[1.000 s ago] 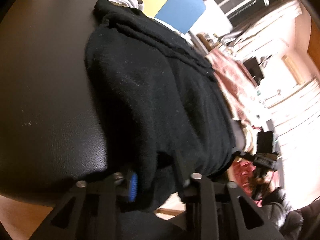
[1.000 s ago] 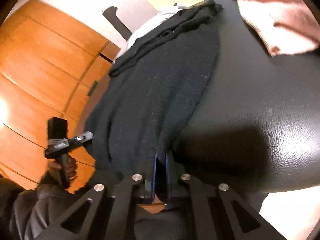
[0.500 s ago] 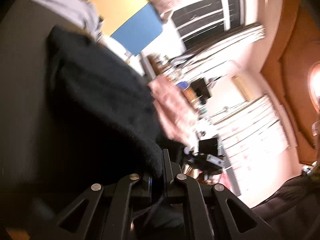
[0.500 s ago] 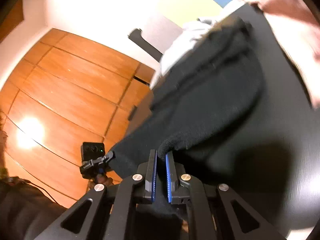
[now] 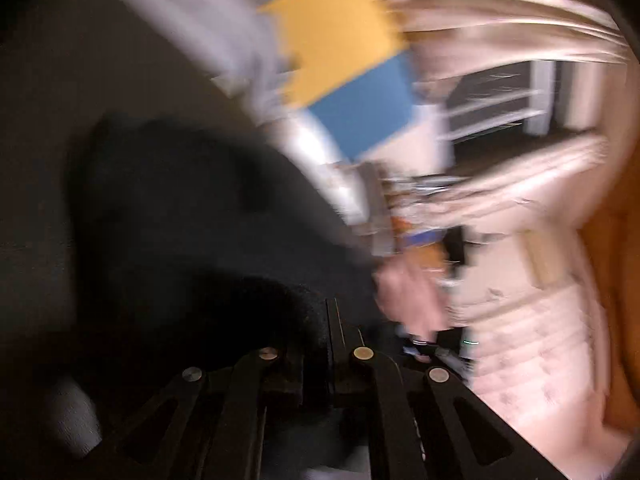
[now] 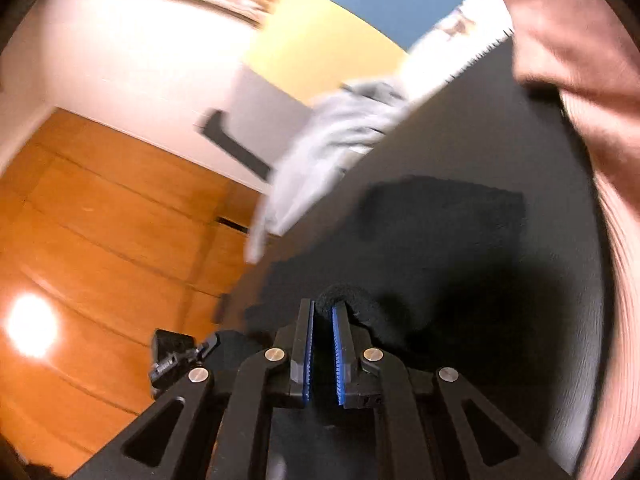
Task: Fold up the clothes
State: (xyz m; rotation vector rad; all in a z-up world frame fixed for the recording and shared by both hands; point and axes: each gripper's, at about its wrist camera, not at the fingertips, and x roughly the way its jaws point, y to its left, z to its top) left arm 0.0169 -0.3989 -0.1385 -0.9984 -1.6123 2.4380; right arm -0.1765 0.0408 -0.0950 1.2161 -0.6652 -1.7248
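Meanwhile, both claws pinch the black garment (image 6: 444, 232) that lies bunched on the dark table (image 6: 480, 120), the left gripper (image 5: 326, 320) closed tight on its edge and the right gripper (image 6: 323, 312), its jaws just eased slightly apart, gripping a fold between blue pads (image 6: 338, 344).
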